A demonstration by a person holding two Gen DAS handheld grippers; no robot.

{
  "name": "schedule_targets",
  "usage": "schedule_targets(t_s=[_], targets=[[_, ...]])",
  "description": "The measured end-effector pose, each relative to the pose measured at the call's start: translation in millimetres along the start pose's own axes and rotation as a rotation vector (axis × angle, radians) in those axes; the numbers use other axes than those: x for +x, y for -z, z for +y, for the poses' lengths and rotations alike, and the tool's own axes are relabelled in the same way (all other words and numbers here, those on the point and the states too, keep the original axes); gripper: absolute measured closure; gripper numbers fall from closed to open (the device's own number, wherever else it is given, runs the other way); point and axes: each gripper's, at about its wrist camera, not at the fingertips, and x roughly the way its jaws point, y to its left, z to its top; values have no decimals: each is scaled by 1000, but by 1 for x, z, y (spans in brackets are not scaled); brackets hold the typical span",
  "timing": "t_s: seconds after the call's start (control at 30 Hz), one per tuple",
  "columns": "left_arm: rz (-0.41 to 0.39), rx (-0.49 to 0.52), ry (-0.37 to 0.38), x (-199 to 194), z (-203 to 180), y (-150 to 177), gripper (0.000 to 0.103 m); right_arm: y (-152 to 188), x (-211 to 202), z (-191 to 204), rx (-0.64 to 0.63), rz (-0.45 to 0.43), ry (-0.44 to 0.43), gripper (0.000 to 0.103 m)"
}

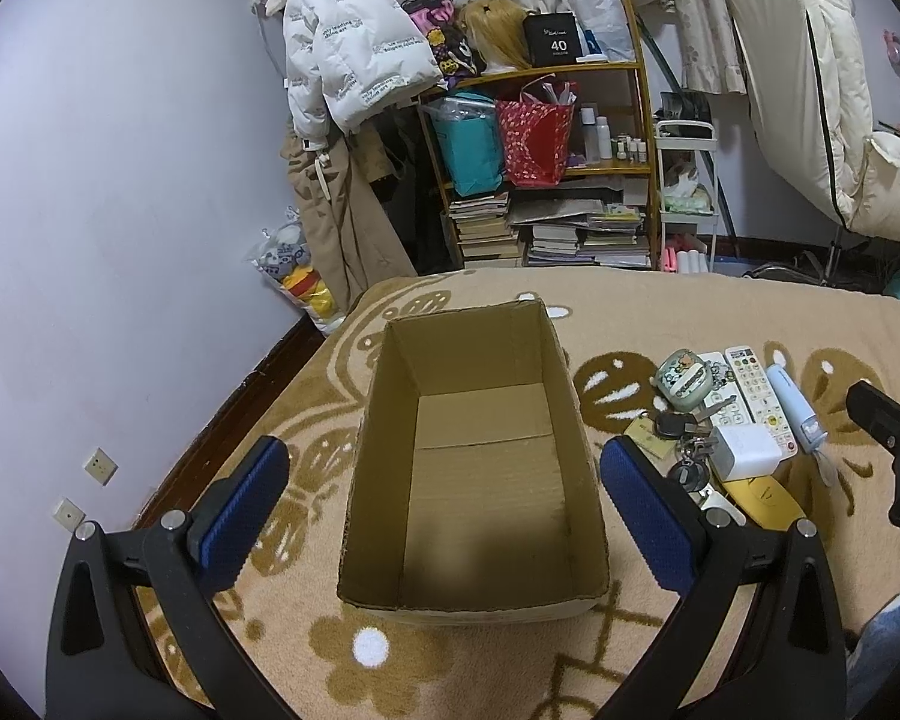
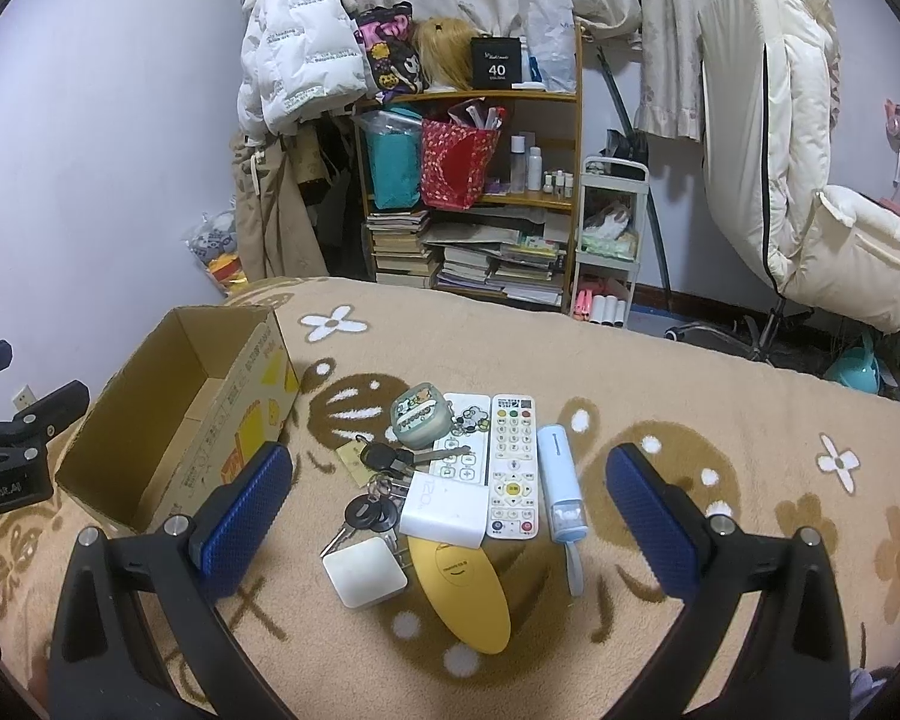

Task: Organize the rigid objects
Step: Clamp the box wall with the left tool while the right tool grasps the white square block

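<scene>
Left wrist view: the left hand-held gripper [image 1: 444,492] hangs over the cardboard box [image 1: 471,609], jaws spread wide, holding nothing. The box sits open and bare inside on the bed blanket [image 1: 660,312]. Off to its right lies the pile of small things, close beside the box wall, with the other tool just poking in at the right edge.

Right wrist view: the right hand-held gripper [image 2: 449,510] is wide apart too, empty, lined up over the pile. There's a white remote [image 2: 513,468], a second remote with stickers [image 2: 465,438] partly under a white charger block [image 2: 447,510], a pale blue tube [image 2: 561,492], bunches of keys [image 2: 381,462], a small green case [image 2: 417,420], a square white adapter [image 2: 363,570] and a yellow oval piece [image 2: 459,594]. Nothing's in the box yet, so I'd say sorting is just starting.

The risk? These things touch and overlap. Closing on the charger could drag the remote beneath it, keys could snag and trail along, and the soft blanket may let flat pieces sink away from the fingers.
</scene>
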Motion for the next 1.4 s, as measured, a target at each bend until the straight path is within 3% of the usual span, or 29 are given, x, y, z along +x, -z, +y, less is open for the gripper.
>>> schedule_targets(t_s=[0.33, 0.7, 1.13, 1.4], targets=[[43, 8, -1, 25, 10, -17, 0, 4, 27, -3, 13, 60, -26, 0], [140, -54, -1, 62, 35, -26, 0, 3, 63, 5, 16, 125, -83, 0], [349, -115, -52, 114, 53, -9, 0, 18, 88, 9, 48, 205, -146, 0], [412, -127, -62, 133, 57, -2, 0, 26, 95, 19, 27, 240, -196, 0]])
